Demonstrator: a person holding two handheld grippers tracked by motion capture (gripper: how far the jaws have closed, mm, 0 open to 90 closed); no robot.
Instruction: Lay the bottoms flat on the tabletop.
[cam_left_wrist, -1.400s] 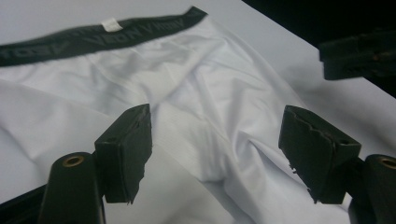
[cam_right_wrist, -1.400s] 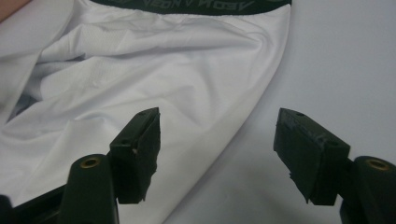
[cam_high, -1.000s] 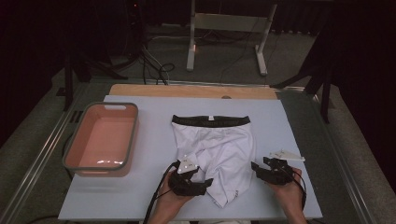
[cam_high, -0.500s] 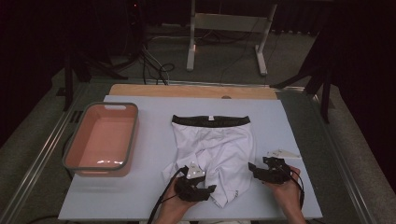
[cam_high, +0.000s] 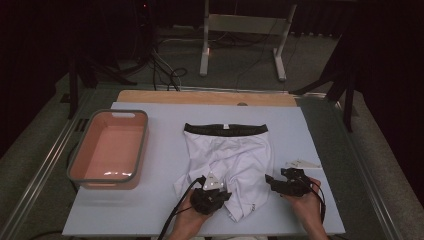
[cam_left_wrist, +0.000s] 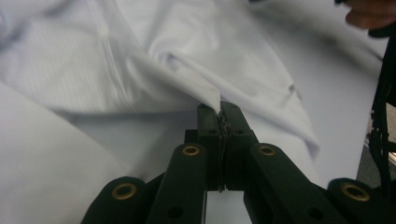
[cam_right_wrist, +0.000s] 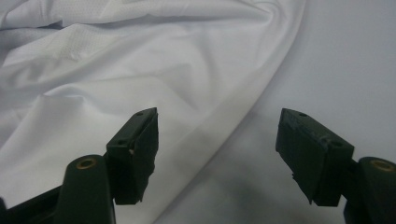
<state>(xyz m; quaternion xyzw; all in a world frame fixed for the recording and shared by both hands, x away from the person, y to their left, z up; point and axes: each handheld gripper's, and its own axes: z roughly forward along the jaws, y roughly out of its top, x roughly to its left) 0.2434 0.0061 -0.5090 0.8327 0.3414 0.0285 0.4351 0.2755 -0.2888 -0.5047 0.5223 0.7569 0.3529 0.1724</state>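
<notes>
One pink tub (cam_high: 109, 150) at table left, inside bare, nothing in it. One pair of white boxer shorts (cam_high: 232, 155) mid-table (cam_high: 150, 210), black waistband at far edge, legs toward the person, left leg bunched and folded up. One small white scrap (cam_high: 302, 163) just right of the shorts, near right hand. Two grippers. Left gripper (cam_left_wrist: 219, 114) just finished closing, now clenched on a fold of the shorts' fabric, cloth pinched between the pads. Right gripper (cam_right_wrist: 217, 140) released, jaws wide apart, hovering over the shorts' right hem edge with bare table under the far jaw, nothing gripped. Metal stand and loose cables on floor beyond table. Path between grippers and shorts unobstructed.
</notes>
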